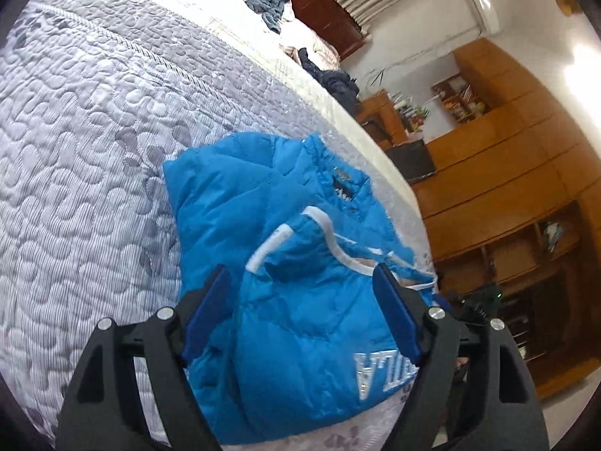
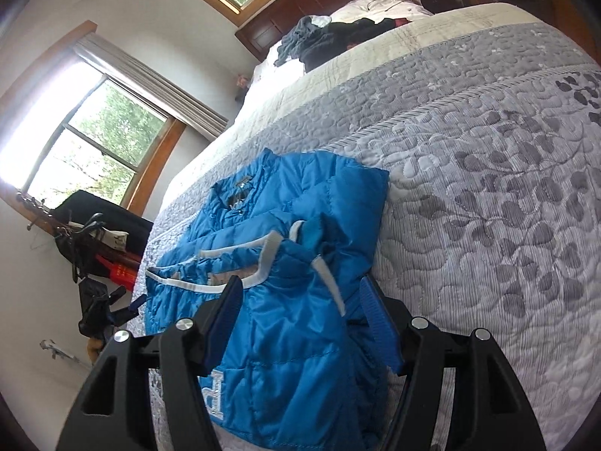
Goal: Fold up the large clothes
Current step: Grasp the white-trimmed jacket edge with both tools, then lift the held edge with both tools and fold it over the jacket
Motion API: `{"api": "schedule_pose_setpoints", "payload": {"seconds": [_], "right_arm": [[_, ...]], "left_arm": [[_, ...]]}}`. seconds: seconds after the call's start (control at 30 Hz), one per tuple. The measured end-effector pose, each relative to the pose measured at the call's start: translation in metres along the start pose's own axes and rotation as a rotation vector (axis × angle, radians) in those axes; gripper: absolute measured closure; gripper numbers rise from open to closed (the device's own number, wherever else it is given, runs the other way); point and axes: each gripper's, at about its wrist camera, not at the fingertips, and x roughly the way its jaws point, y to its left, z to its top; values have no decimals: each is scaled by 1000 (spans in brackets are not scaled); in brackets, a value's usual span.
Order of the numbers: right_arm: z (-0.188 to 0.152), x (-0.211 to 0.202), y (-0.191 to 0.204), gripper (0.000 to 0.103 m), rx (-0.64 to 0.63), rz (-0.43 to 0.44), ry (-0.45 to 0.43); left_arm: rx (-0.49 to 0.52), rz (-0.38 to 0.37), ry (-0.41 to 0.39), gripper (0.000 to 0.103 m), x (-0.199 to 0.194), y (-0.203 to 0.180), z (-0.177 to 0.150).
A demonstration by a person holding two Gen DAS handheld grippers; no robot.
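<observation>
A blue puffer jacket [image 1: 285,263] lies partly folded near the edge of my bed [image 1: 75,150], spread on its grey quilted bedspread [image 2: 488,188]. My left hand-held gripper [image 1: 300,315] hangs over the jacket's near end, its blue-padded fingers [image 1: 210,312] spread wide apart with nothing held between them. My right hand-held gripper [image 2: 304,323] is likewise spread open above the same end, the fabric showing between its fingers [image 2: 379,319]. White trim [image 1: 330,236] runs across the folded sleeve, and white lettering [image 1: 383,372] marks the near panel. A heap of dark clothes [image 2: 323,37] sits well apart by the wooden headboard [image 2: 300,3], beneath a window [image 2: 86,131].
</observation>
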Motion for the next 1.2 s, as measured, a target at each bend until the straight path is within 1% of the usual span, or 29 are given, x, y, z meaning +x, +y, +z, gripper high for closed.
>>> {"api": "schedule_pose_setpoints", "payload": {"seconds": [0.13,0.27,0.3,0.37,0.4,0.43,0.47,0.53,0.57,0.6,0.63,0.83,1.0,1.13,1.2], "right_arm": [[2,10,-3,37,-21,-14,17],[2,20,-4,37,-46,-27,35],[2,22,-4,37,-54,-34,38],[2,26,-3,39,-69,-38,44],[2,27,-2,43,-75,-36,48],[1,29,-1,54,-80,-33,52],[0,30,1,59,-90,-30,59],[-3,29,7,78,-120,-52,51],[-5,27,10,82,-142,-67,43],[-6,25,14,89,-155,-71,38],[-7,22,16,90,-161,-70,30],[-17,0,37,91,-233,-121,-29],[-19,-23,58,91,-279,-139,-88],[-15,-45,81,91,-320,-144,-143],[-5,-54,95,91,-348,-148,-171]], "left_arm": [[14,11,36,25,14,4,0],[67,16,61,25,23,-2,-2],[77,21,65,26,25,-3,-2],[95,33,77,37,28,-6,-2],[101,41,80,43,30,-7,-2],[104,49,79,51,30,-7,-3],[107,55,78,56,31,-7,-4],[114,70,75,79,29,-8,-5],[120,77,69,85,27,-8,-5],[124,77,65,87,24,-8,-6],[127,73,57,89,21,-9,-8],[185,44,10,92,-2,-26,-18],[235,0,-44,93,-31,-48,-23],[296,-14,-88,93,-55,-73,-16],[328,-10,-112,93,-66,-85,-4]]}}
